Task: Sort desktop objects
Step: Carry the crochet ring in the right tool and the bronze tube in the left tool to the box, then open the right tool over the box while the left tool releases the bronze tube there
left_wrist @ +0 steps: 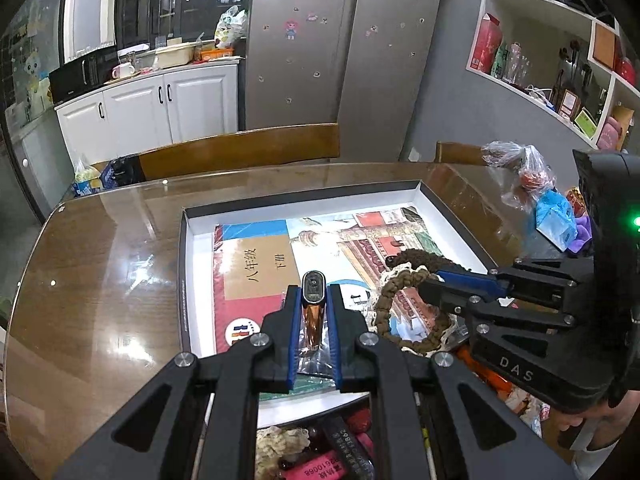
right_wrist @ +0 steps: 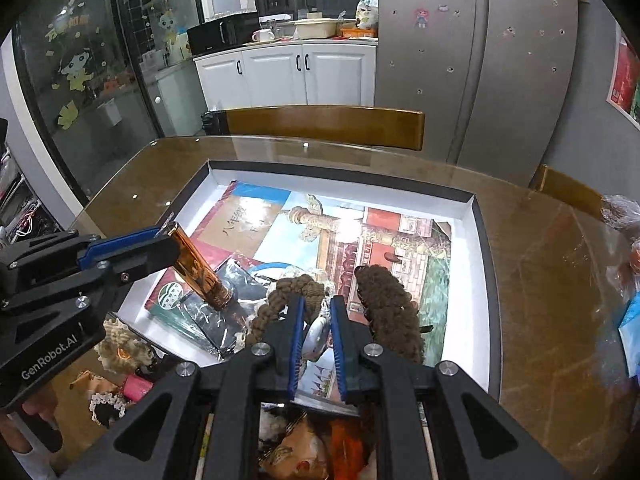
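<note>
My left gripper (left_wrist: 313,292) is shut on an amber tube (left_wrist: 313,320) with a dark cap, held over the near part of a shallow black box (left_wrist: 184,280) with a white inside. In the right wrist view, that gripper (right_wrist: 170,240) comes in from the left with the tube (right_wrist: 198,270) slanting down onto a silvery packet (right_wrist: 224,300). My right gripper (right_wrist: 316,304) is shut on a brown braided ring (right_wrist: 388,304) with cream lace, also over the box (right_wrist: 480,264). From the left wrist view, the right gripper (left_wrist: 430,284) holds the ring (left_wrist: 384,304) beside the tube.
Books lie flat in the box: a red schoolbook (left_wrist: 256,268) and a picture book (right_wrist: 360,232). Small clutter crowds the near table edge (left_wrist: 320,452). Plastic bags (left_wrist: 528,176) sit at the right. Wooden chairs (right_wrist: 320,124) stand beyond the glass-topped table (left_wrist: 100,260).
</note>
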Demonstrator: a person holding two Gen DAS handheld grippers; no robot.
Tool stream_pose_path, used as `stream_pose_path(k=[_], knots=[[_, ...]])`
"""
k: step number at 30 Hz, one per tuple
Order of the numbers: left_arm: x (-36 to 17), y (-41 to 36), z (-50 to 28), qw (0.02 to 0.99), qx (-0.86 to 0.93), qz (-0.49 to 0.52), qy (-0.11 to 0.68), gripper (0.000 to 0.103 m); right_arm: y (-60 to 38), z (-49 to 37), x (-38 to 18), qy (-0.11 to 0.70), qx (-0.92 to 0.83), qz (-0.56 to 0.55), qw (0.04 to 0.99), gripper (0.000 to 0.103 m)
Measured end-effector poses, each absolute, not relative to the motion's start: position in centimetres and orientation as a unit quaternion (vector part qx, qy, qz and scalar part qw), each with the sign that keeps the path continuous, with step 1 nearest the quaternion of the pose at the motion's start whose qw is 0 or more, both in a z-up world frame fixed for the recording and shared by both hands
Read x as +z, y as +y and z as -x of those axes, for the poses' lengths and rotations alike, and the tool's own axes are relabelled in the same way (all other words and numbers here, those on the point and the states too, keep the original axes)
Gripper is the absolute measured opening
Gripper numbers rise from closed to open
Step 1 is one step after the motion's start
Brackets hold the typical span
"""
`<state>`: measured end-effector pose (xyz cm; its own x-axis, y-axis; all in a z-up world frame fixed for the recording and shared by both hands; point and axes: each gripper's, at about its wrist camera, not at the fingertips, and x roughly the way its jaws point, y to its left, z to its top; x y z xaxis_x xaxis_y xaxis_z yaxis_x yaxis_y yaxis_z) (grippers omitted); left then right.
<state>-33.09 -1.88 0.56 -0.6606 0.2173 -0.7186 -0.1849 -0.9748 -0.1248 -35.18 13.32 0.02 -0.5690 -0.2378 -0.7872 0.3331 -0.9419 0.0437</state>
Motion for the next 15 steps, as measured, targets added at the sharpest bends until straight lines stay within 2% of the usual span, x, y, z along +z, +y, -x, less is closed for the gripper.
stream_pose_path(k=[9, 10, 11, 12, 13, 15], knots=[[0.7, -1.8, 32.9, 0.110, 0.912, 0.395, -0.019, 0.013, 13.1, 34.9, 0.3, 0.052, -0.880, -0.439, 0.174, 0.014], [0.8, -1.8, 32.9, 0.108, 0.914, 0.392, -0.017, 0.017, 13.0, 34.9, 0.3, 0.055, -0.880, -0.440, 0.171, 0.016], [0.8, -1.8, 32.9, 0.103, 0.914, 0.391, -0.016, 0.040, 13.0, 34.9, 0.3, 0.057, -0.879, -0.441, 0.171, 0.016], [0.9, -1.9, 32.9, 0.093, 0.916, 0.389, -0.012, 0.071, 13.1, 34.9, 0.3, 0.055, -0.879, -0.442, 0.170, 0.021], [1.1, -2.1, 32.7, 0.085, 0.921, 0.380, -0.013, 0.077, 13.1, 34.9, 0.4, 0.052, -0.878, -0.443, 0.172, 0.034], [1.8, -2.7, 32.3, 0.084, 0.926, 0.367, -0.024, 0.077, 13.3, 34.8, 0.7, 0.043, -0.882, -0.439, 0.168, 0.050]])
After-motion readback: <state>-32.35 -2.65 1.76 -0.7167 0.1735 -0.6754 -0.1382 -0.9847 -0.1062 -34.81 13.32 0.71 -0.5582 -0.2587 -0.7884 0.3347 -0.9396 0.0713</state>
